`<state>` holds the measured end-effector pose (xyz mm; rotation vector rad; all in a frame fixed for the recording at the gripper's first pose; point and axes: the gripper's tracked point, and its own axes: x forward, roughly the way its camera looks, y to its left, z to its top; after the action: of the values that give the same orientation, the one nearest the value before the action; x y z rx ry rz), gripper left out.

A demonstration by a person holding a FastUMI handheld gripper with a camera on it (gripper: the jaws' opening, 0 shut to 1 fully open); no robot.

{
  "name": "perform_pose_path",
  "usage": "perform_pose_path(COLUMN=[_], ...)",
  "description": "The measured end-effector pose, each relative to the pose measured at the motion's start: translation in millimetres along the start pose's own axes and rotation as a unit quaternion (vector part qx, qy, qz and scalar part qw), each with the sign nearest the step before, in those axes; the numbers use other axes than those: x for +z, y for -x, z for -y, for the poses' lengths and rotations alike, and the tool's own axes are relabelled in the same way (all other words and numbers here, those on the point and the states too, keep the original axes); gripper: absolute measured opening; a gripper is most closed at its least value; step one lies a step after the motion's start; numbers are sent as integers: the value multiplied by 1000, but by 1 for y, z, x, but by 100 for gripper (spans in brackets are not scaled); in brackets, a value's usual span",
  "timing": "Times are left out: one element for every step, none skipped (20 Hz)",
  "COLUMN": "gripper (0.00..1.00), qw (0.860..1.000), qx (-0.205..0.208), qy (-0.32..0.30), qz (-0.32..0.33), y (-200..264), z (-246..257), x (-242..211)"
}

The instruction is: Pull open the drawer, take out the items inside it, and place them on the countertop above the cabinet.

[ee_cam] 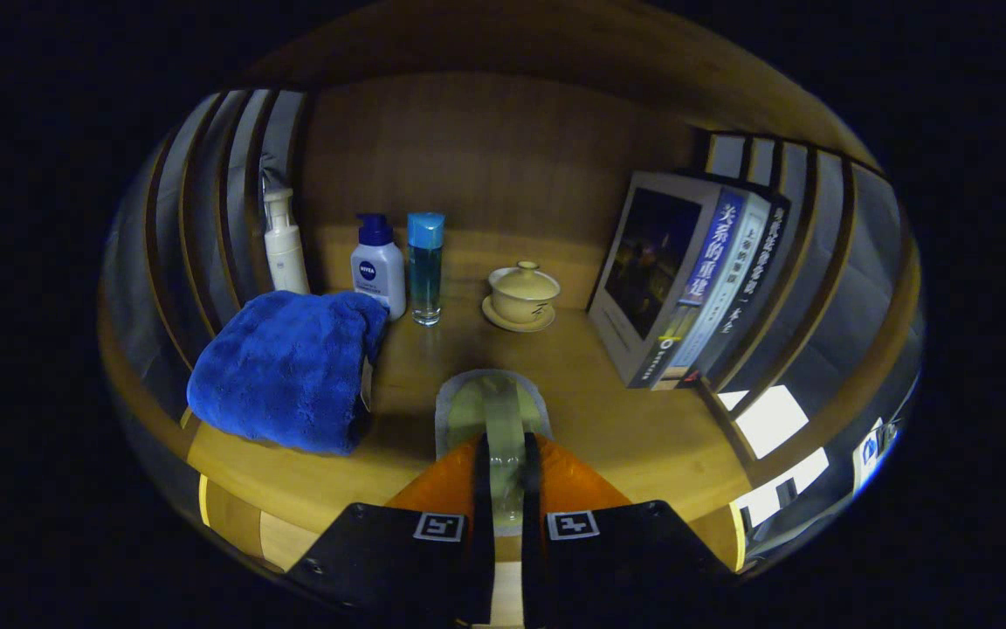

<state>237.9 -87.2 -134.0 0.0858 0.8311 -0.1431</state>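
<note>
Claw clamped on pale packet

Towel deep blue, plush. Pump bottle white. Second bottle white, dark-blue cap. Slim bottle clear, light-blue cap. Lidded cup and saucer cream. Countertop warm wood-brown. Books showed blue, white and dark spines. Gripper clasped a pale green-and-grey flat item.

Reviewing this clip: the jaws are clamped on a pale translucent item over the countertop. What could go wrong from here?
1. The gripper pinches only a narrow edge of the pale translucent item, so it might slip or tip when set down.
2. The blue towel lies close on one side; the item could land partly on it and rest unevenly.
3. Pushing further in risks bumping the lidded cup or the clear bottle standing beyond the jaws.
</note>
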Motion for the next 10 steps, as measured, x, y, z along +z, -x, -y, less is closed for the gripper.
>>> perform_pose_path(gripper=[21, 21, 21, 21, 21, 21, 25, 29, 32, 32], qw=[1000, 1000, 1000, 1000, 1000, 1000, 1000, 1000, 1000, 1000], qx=[2, -1, -1, -1, -1, -2, 0, 6, 8, 8], qy=[-2, -2, -2, -9, -15, -18, -16, -12, -6, -1], qz=[-7, 0, -3, -7, -6, -4, -2, 0, 7, 15], y=[-3, -5, -6, -8, -8, -10, -13, -19, -20, -21], z=[0, 0, 3, 3, 3, 4, 3, 0, -1, -2], x=[-3, 1, 0, -1, 1, 2, 3, 1, 3, 7])
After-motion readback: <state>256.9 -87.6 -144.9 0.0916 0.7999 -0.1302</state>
